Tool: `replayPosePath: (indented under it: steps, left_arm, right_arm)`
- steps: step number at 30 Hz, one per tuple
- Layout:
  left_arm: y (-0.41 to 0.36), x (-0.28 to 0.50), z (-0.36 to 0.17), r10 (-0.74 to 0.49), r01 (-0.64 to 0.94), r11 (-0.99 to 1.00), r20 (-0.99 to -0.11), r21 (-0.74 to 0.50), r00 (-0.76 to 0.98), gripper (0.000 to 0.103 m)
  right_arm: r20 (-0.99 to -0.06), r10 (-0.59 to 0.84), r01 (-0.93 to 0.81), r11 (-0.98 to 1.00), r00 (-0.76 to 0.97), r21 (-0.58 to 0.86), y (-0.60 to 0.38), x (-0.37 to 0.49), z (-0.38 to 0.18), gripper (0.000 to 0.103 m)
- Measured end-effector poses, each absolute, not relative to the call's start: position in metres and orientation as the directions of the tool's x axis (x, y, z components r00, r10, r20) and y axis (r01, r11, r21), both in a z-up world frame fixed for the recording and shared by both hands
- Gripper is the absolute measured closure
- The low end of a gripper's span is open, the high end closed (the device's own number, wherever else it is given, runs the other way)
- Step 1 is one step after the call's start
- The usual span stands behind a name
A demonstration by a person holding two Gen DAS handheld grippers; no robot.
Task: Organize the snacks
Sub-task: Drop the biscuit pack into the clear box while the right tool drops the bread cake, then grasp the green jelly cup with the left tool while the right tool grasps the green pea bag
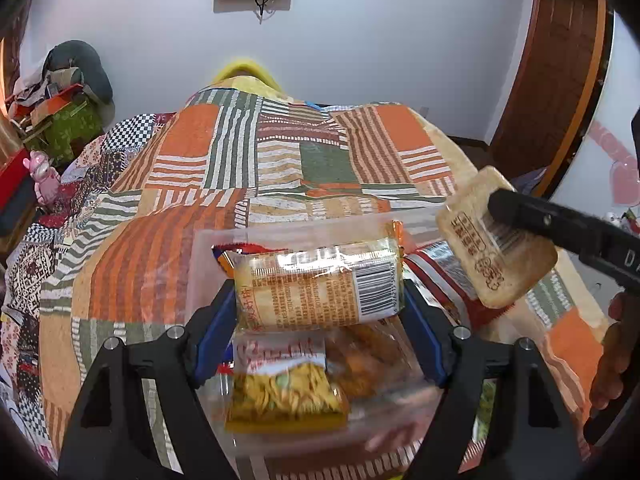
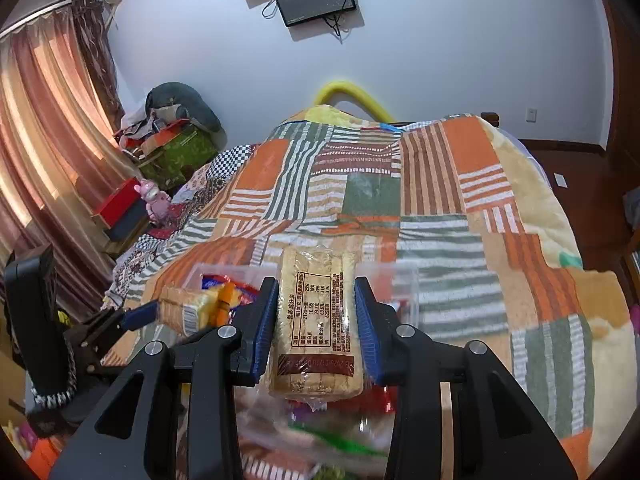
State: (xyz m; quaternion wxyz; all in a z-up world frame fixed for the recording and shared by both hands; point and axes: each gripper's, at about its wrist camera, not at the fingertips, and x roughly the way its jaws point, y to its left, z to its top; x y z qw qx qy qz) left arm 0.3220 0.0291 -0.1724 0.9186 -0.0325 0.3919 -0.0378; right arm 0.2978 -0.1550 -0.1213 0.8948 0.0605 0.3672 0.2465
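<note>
My left gripper (image 1: 320,308) is shut on a tan cracker packet (image 1: 316,292) with a barcode, held crosswise over a clear plastic bin (image 1: 280,232). Inside the bin lie a yellow snack pack (image 1: 284,396), a clear pack of orange-brown pieces (image 1: 360,364) and a red-and-white packet (image 1: 444,268). My right gripper (image 2: 316,316) is shut on a packet of toast slices (image 2: 316,320), upright between the blue pads above the bin's (image 2: 400,272) near end. In the left wrist view that toast packet (image 1: 480,264) hangs to the right of the bin.
The bin rests on a patchwork blanket (image 2: 460,208) that covers a bed. A pink toy (image 2: 154,200), a red box (image 2: 120,204) and piled clutter (image 2: 168,136) stand to the left. A hand (image 1: 612,360) shows at the right edge. A wooden door (image 1: 552,80) is on the right.
</note>
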Motion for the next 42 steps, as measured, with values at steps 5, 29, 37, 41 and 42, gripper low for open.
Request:
replayPosePath:
  steps: [5, 29, 37, 41, 42]
  left_arm:
    - [0.032, 0.339, -0.184, -0.109, 0.024, 0.992, -0.741, -0.124, 0.662, 0.023]
    - [0.033, 0.271, -0.144, -0.112, 0.049, 0.993, -0.715, -0.109, 0.69, 0.01]
    - [0.019, 0.225, -0.161, -0.111, 0.074, 0.994, -0.762, -0.082, 0.638, 0.009]
    - [0.007, 0.211, -0.182, -0.127, 0.091, 0.992, -0.8, -0.091, 0.586, 0.009]
    - [0.003, 0.207, -0.188, -0.139, 0.097, 0.99, -0.81, -0.101, 0.569, 0.009]
  right_arm:
    - [-0.643, 0.482, -0.378, 0.874, 0.595, 0.306, -0.149, 0.316, -0.131, 0.068]
    - [-0.669, 0.442, -0.432, 0.88, 0.598, 0.196, -0.173, 0.246, -0.113, 0.038]
    - [-0.702, 0.431, -0.432, 0.881, 0.566, 0.193, -0.194, 0.208, -0.127, 0.035]
    - [-0.722, 0.43, -0.427, 0.881, 0.542, 0.204, -0.201, 0.195, -0.139, 0.034]
    - [-0.727, 0.427, -0.423, 0.882, 0.538, 0.205, -0.202, 0.192, -0.143, 0.033]
